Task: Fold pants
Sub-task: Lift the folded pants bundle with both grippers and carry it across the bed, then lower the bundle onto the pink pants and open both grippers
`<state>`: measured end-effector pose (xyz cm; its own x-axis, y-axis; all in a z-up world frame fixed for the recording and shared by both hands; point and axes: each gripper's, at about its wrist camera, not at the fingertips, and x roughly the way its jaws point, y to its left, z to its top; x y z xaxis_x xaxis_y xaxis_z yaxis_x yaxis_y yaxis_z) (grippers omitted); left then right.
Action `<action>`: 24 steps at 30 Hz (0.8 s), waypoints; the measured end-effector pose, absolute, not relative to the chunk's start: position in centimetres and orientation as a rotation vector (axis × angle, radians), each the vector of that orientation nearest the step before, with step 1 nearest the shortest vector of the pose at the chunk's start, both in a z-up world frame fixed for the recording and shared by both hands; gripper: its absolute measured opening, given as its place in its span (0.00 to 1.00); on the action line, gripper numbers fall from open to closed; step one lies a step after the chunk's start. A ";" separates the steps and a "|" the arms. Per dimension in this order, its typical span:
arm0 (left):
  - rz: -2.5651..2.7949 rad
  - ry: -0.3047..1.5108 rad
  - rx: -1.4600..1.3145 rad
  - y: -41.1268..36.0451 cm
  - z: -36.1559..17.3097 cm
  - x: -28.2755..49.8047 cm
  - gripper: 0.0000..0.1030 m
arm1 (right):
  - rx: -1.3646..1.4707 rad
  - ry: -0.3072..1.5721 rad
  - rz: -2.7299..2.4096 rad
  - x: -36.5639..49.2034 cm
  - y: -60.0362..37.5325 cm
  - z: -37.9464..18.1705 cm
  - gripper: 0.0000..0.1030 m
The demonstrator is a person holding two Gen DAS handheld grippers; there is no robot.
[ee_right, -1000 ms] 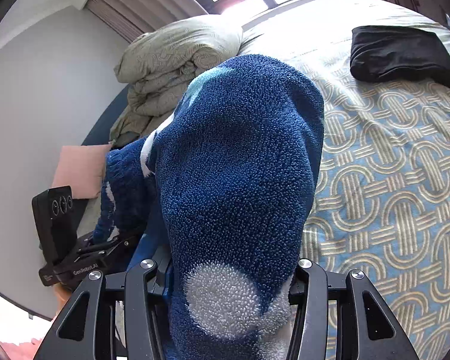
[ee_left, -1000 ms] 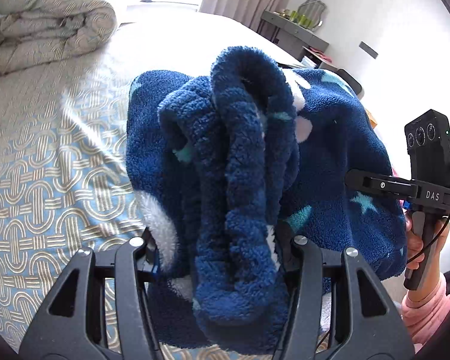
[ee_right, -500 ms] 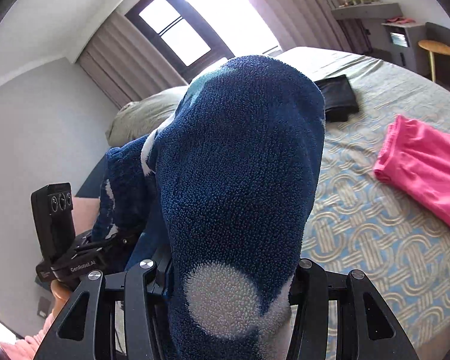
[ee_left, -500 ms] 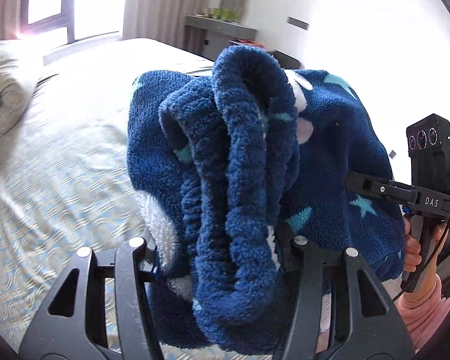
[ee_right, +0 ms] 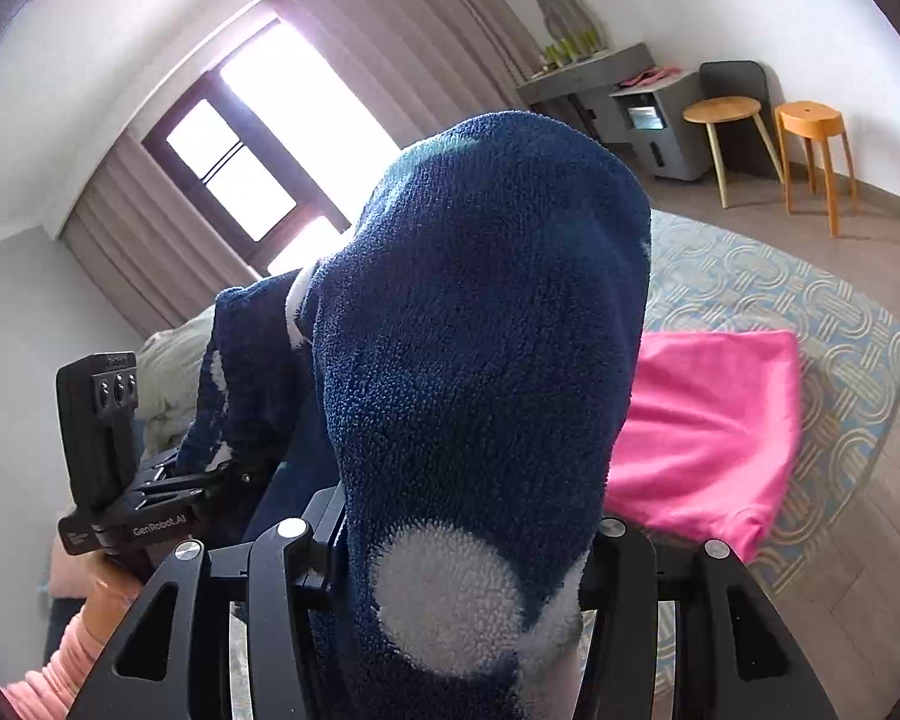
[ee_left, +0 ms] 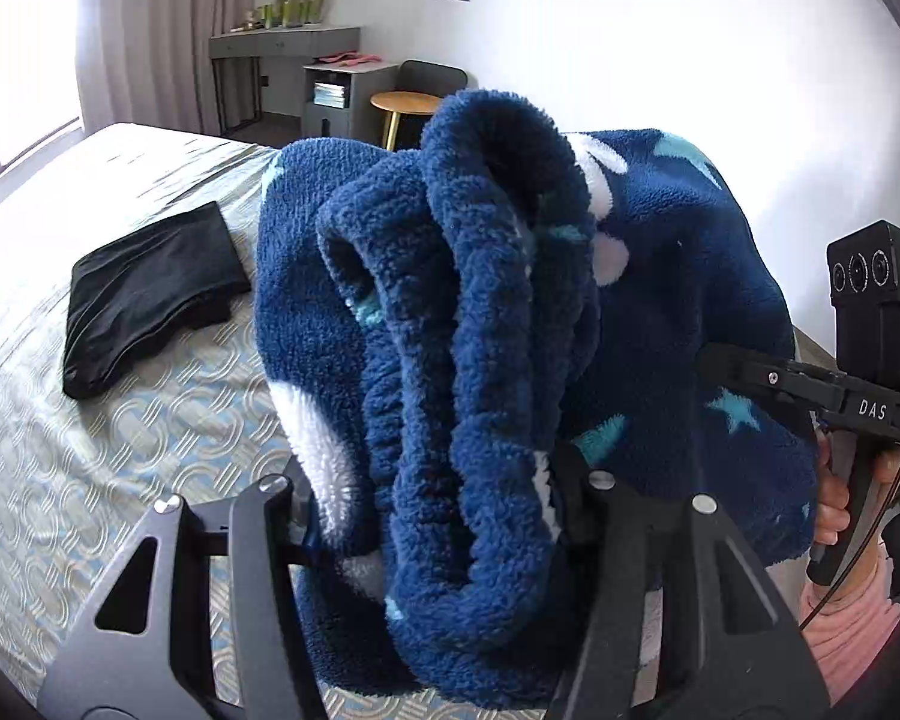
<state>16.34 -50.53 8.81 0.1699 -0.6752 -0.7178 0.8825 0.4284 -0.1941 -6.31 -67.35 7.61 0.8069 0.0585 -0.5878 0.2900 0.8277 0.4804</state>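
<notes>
The folded dark blue fleece pants, with white dots and teal stars, hang in the air between both grippers above the bed. My left gripper is shut on the bunched waistband end. My right gripper is shut on the other end of the pants, which drape over its fingers and hide the tips. The right gripper shows at the right of the left wrist view. The left gripper shows at the left of the right wrist view.
A folded black garment lies on the patterned bedspread. A pink garment lies near the bed's foot. A rolled duvet sits behind. A grey desk, cabinet and wooden stools stand by the wall.
Both grippers have swung the held pants to the right across the bed. The view has turned from the duvet and window toward the black garment, pink garment and desk.
</notes>
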 end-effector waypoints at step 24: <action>-1.016 0.933 0.493 -64.2 -3.6 22.2 0.79 | 0.761 0.789 -0.436 0.1 -82.1 -5.3 0.69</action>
<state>22.22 -64.23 -3.65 0.2066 -0.4979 -0.8423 0.8815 0.4682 -0.0606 0.10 -82.09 -5.29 0.6387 -0.0751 -0.7658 0.6087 0.6580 0.4433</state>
